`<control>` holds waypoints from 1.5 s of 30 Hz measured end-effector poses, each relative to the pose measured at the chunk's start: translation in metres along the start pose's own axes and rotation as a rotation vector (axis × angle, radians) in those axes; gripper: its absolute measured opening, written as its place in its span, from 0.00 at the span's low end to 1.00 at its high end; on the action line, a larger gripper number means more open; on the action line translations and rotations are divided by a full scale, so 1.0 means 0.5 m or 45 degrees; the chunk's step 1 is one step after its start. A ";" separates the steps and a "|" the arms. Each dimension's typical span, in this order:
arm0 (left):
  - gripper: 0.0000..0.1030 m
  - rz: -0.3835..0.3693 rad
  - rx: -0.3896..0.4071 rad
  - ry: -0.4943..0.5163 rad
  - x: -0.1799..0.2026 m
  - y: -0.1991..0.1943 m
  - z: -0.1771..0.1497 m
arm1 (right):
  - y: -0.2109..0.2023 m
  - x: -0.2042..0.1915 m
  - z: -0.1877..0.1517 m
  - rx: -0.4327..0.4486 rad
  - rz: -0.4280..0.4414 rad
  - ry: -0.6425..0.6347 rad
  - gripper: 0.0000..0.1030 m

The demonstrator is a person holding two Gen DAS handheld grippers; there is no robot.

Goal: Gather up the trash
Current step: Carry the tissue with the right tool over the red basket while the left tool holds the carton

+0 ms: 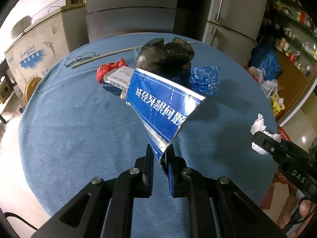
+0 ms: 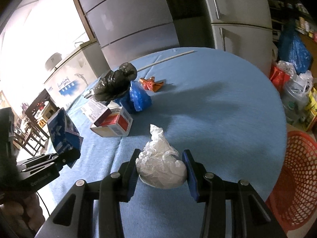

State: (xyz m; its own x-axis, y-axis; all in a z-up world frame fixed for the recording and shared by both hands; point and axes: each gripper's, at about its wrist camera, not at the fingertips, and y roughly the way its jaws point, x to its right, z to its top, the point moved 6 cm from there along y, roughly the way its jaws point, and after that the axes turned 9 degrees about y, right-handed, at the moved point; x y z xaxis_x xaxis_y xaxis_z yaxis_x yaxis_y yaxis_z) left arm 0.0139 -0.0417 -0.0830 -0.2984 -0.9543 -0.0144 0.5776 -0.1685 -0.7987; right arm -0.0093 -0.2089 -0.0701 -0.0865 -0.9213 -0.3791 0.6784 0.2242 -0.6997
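My left gripper [image 1: 160,154] is shut on the corner of a flattened blue and silver toothpaste box [image 1: 162,107], held up over the blue tablecloth [image 1: 79,138]. The same box [image 2: 63,132] and left gripper [image 2: 65,158] show at the left of the right wrist view. My right gripper [image 2: 161,164] is shut on a crumpled white tissue wad [image 2: 160,164], also seen at the right edge of the left wrist view as the tissue [image 1: 258,127] in the right gripper [image 1: 265,140]. A red mesh basket [image 2: 297,180] stands beside the table at the right.
On the table lie a black plastic bag [image 1: 166,56], a blue bag [image 1: 205,79], a red bag [image 1: 110,70], small cartons [image 2: 112,122], an orange wrapper [image 2: 151,84], glasses [image 1: 80,58] and a thin rod [image 1: 111,54]. Refrigerators [image 1: 233,15] stand behind.
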 end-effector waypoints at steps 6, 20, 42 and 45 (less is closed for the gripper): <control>0.12 0.014 0.010 0.035 0.022 -0.010 0.006 | -0.020 0.016 -0.001 0.022 -0.004 0.024 0.44; 0.12 0.018 0.010 0.121 0.089 -0.010 0.031 | -0.052 0.059 0.008 0.060 -0.040 0.077 0.44; 0.12 -0.048 0.020 0.360 0.264 0.024 0.099 | -0.124 0.249 0.040 0.151 -0.216 0.259 0.44; 0.12 -0.058 0.020 0.388 0.287 0.031 0.108 | -0.134 0.275 0.044 0.160 -0.241 0.285 0.44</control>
State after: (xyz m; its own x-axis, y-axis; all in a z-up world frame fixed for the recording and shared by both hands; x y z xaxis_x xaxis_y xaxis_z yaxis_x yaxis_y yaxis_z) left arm 0.0212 -0.1948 -0.0651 -0.5368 -0.8283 -0.1604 0.5695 -0.2154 -0.7933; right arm -0.0505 -0.3576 -0.0621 -0.3687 -0.8472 -0.3825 0.7185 0.0013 -0.6956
